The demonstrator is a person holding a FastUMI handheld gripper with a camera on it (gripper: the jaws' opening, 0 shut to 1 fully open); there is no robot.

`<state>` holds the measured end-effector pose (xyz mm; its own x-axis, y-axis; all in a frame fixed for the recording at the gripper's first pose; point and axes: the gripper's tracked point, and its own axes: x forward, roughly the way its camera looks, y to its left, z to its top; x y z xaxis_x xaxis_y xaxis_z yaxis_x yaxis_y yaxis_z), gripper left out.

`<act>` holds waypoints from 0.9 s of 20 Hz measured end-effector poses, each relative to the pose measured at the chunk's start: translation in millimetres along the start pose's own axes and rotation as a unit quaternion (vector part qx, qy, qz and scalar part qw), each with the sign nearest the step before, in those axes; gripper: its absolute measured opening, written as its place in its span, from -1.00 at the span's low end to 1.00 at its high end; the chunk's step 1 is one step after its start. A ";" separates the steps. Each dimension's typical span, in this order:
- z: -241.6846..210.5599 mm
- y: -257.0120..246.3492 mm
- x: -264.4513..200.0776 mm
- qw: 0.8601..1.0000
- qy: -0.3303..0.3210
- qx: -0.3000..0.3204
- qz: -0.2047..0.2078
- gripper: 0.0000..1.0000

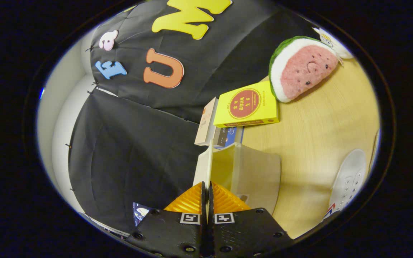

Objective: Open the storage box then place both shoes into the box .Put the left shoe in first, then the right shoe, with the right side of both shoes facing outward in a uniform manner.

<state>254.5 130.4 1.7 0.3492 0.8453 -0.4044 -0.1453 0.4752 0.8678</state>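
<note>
- The gripper [206,188] has its fingers pressed close together on a thin, pale panel that runs edge-on between them; this looks like the lid [209,163] or flap of the storage box, pinched from both sides.
- Just ahead of the fingers and a little to one side sits the storage box [255,172], a translucent, milky plastic shell whose hollow inside faces the camera, so it appears at least partly opened.
- The box is judged light, thin-walled and somewhat flexible, with smooth plastic that could slip; a grip on the lid's free edge, as now, suits swinging it, and a hard pull might drag the whole box along the table [310,125].
- Beyond the box stand a yellow book [249,104] and other books [210,123] against the booth wall, and a plush watermelon slice [301,70] lies further off.
- Well apart from the fingers, off to the side across the wooden table, lies a white shoe [350,179] with perforated upper; it cannot be told which of the pair it is.
- The shoe is judged light, with a soft upper and stiffer sole; the heel collar or the rim of the opening would give the fingers a firm hold.
</note>
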 end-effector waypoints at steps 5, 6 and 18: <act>0.2 66.2 8.0 0.999 -0.006 -0.040 0.009 -1.00; -1.1 79.2 13.5 0.999 -0.006 -0.046 0.013 -1.00; -33.6 194.6 110.6 0.994 0.003 -0.108 0.037 -0.84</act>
<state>233.7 324.6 116.2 0.3258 0.8805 -0.3443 -0.3651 0.4531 0.8133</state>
